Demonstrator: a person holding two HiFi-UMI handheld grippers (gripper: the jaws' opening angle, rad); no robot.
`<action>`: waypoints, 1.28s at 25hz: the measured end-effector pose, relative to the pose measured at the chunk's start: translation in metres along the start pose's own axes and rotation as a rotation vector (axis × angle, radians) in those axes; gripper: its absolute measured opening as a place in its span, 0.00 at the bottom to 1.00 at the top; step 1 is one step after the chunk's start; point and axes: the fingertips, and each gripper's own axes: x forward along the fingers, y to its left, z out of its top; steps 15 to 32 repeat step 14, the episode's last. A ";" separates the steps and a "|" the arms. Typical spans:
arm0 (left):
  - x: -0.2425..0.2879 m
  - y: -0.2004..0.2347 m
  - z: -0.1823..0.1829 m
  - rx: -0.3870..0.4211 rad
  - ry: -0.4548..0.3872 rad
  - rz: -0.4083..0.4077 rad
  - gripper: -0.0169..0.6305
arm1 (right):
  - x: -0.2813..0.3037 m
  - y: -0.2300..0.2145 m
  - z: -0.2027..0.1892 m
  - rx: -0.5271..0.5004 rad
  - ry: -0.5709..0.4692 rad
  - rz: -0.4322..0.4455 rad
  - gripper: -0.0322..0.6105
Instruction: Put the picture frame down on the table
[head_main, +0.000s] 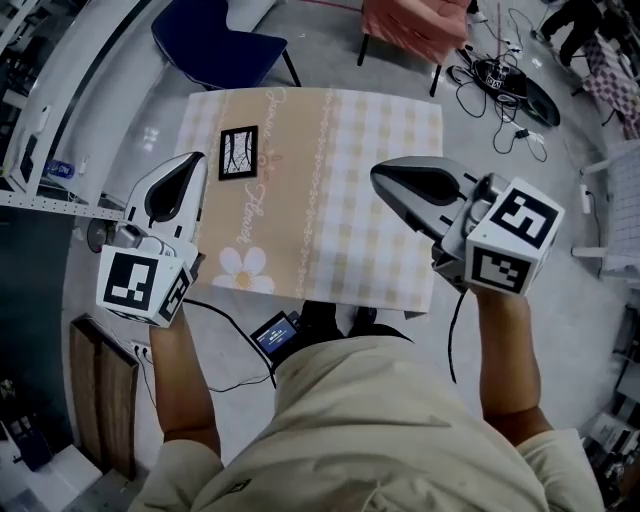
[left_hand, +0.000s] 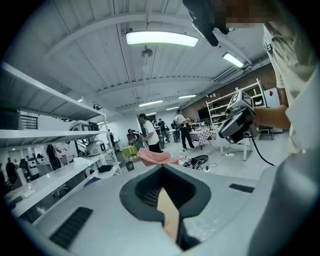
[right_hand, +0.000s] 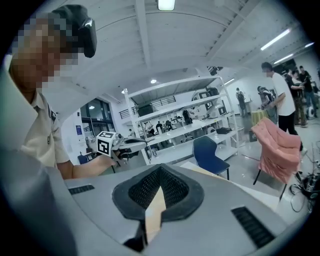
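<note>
Lying flat near the far left corner of the table (head_main: 340, 180), the picture frame (head_main: 238, 152) is resting free of both tools (placement looks complete). The left gripper (head_main: 190, 165) and right gripper (head_main: 385, 175) are hovering above the table, jaws clenched on nothing.

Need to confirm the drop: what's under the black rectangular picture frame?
The black rectangular picture frame lies flat on the beige checked tablecloth, near its far left corner. The tabletop itself is covered by the cloth and cannot be seen.
</note>
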 end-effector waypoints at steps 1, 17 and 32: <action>-0.007 -0.005 0.006 -0.002 -0.010 0.000 0.03 | -0.005 0.004 0.002 -0.008 -0.006 0.002 0.05; -0.086 -0.088 0.067 0.012 -0.088 -0.004 0.03 | -0.078 0.066 0.007 -0.090 -0.062 0.017 0.05; -0.086 -0.088 0.067 0.012 -0.088 -0.004 0.03 | -0.078 0.066 0.007 -0.090 -0.062 0.017 0.05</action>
